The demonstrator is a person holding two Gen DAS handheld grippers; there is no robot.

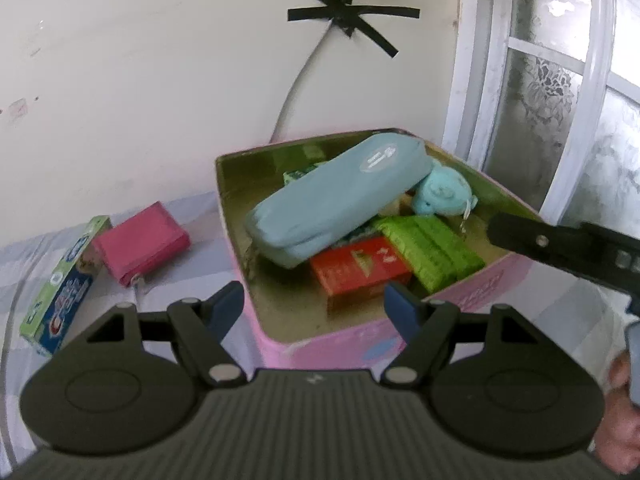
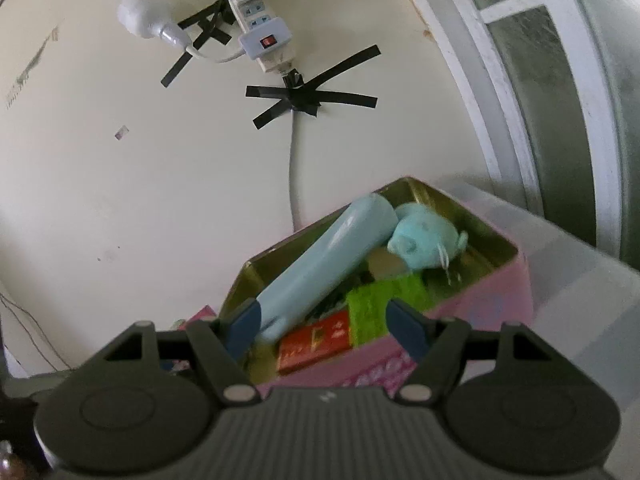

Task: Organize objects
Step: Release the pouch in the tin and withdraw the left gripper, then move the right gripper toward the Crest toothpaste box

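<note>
Both the left gripper (image 1: 316, 304) and right gripper (image 2: 320, 328) hang apart and empty near the pink tin (image 1: 340, 344). The blue pencil case (image 1: 340, 200) sits propped atop its contents, so a bump could tip it out.

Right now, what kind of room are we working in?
Probably a home room: a checked cloth covers the table, a power strip is taped to the plain wall, and a patterned frosted-glass window stands beside it.

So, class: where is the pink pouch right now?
In the left wrist view, the pink pouch lies on the table at left, outside the pink tin, touching the toothpaste box.
</note>
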